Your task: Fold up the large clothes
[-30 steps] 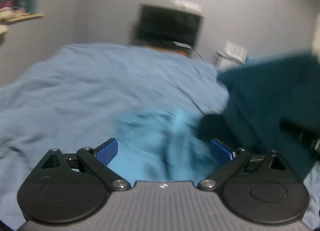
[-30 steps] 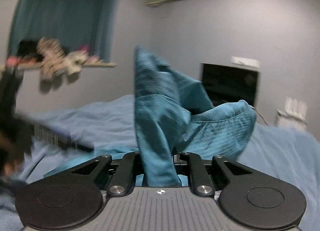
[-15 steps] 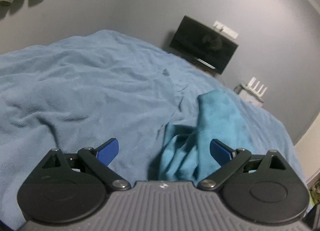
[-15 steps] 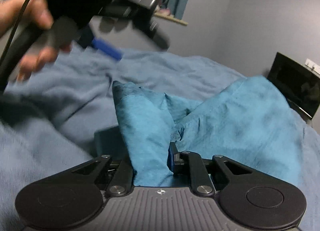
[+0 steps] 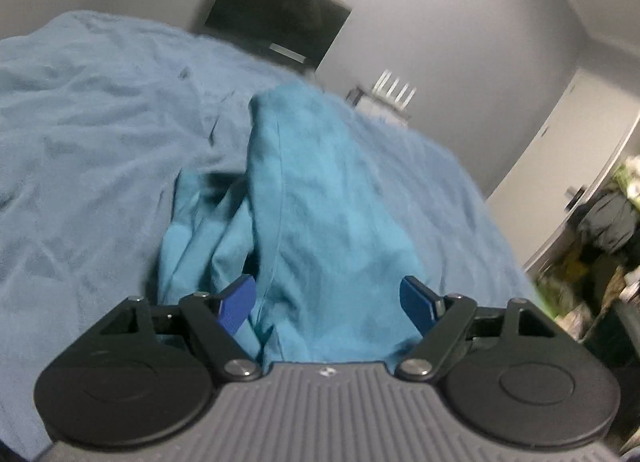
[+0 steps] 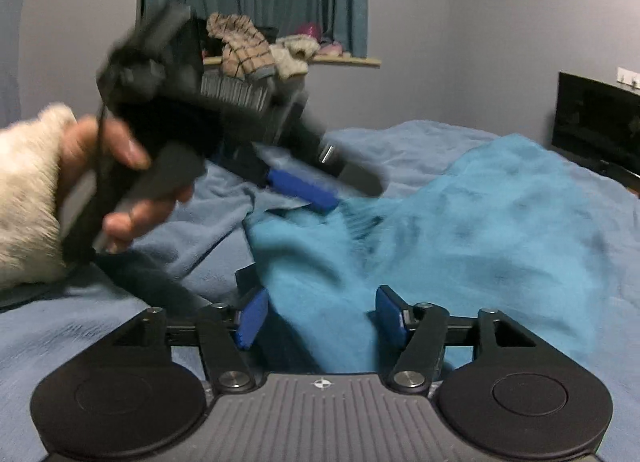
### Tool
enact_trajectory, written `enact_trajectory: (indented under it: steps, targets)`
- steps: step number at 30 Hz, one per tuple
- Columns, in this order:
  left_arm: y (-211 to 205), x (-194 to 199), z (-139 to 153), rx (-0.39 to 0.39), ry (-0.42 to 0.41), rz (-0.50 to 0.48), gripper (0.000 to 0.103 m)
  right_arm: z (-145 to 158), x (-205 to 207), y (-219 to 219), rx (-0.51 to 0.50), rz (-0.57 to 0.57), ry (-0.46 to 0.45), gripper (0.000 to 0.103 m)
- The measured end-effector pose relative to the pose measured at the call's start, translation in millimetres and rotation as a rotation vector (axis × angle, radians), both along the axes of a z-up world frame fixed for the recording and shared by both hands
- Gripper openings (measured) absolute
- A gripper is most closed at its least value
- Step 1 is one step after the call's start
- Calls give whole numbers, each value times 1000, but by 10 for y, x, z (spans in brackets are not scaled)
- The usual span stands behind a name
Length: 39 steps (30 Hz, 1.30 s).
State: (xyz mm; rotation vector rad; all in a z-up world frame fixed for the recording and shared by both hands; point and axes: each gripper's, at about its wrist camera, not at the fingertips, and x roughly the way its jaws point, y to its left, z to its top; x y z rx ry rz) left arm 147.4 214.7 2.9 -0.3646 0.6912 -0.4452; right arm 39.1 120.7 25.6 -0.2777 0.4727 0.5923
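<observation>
A teal garment (image 5: 320, 198) lies crumpled in a ridge on the blue blanket (image 5: 88, 134) of a bed. My left gripper (image 5: 327, 302) sits low over its near end. The jaws are closing, with cloth bunched between the blue pads but not pinched. In the right wrist view the same garment (image 6: 480, 230) spreads to the right. My right gripper (image 6: 320, 318) has a fold of it between its pads, and its jaws are opening and stand apart from the cloth. The blurred left gripper (image 6: 328, 188) hovers over the garment's far edge, held by a hand (image 6: 120, 166) in a white fleecy sleeve.
A dark television (image 5: 280, 18) stands by the grey wall beyond the bed, with a white router (image 5: 388, 98) beside it. A window sill (image 6: 344, 59) under teal curtains holds soft toys and clothes. Clutter (image 5: 600, 230) is piled by a white door at the right.
My right gripper has let go of the garment, its jaws now apart, and the cloth has dropped onto the bed. My left gripper has come down over the garment, its jaws narrower.
</observation>
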Motion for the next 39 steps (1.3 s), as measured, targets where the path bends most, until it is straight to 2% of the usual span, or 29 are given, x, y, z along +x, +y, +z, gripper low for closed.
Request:
enact_trajectory:
  steps: [5,8,10,11,14,15,17,20,25,32,39]
  targets:
    - [41,-30,-149,68,96,31,79,208,-156,-554,31,-146,-20,62]
    - [50,-73,-226,92,136,26,78,247,-31,-963,72,-331,-10,59]
    - [64,-137,-235,85,148,9,50,165,168,-1121,108,-438,23,53]
    - [81,-141,-264,73,172,-5,18,114,239,-1212,133,-479,52,50]
    - [187,-181,-305,-3,206,1,9,-77,407,-1322,242,-496,132,43]
    - [233,-208,-307,-21,207,10,7,-120,451,-1312,279,-484,135,39]
    - [281,-251,-316,-22,215,30,7,-154,523,-1247,286,-467,126,40]
    - [330,-297,-333,8,233,63,7,-111,715,-1155,246,-456,107,40]
    - [403,-377,-329,3,243,78,7,-112,1216,-1074,188,-443,81,38]
    - [420,-433,-308,-14,246,64,7,-57,1898,-693,41,-382,48,36]
    - [481,-368,-402,-37,271,57,7,100,2427,-327,11,-331,56,36]
